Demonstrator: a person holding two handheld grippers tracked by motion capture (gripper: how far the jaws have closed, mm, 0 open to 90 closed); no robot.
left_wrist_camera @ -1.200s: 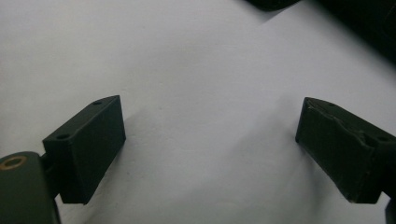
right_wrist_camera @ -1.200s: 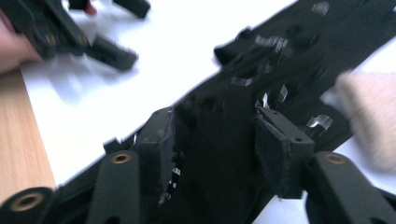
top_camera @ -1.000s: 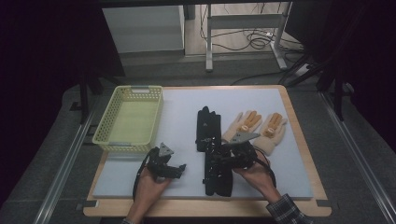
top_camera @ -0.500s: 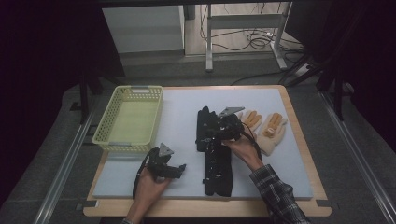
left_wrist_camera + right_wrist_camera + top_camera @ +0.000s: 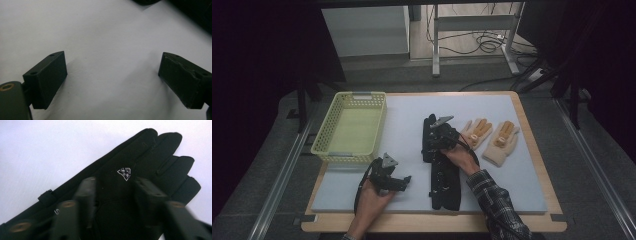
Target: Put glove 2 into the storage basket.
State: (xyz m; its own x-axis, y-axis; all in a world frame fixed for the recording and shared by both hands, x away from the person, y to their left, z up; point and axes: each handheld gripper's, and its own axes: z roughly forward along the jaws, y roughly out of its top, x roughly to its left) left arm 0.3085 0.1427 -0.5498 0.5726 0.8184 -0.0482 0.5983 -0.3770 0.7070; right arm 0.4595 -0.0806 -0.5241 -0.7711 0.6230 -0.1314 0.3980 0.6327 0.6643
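Fingers of both grippers, left and right, spread apart over a grey mat, the room dark.

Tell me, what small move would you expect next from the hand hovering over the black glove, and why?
Probably lower the right gripper a little and close it on the black glove. Its jaws stand apart just above the glove's back, near the small white logo, with nothing between them yet. The left gripper rests open on the bare mat, so it seems to be waiting.
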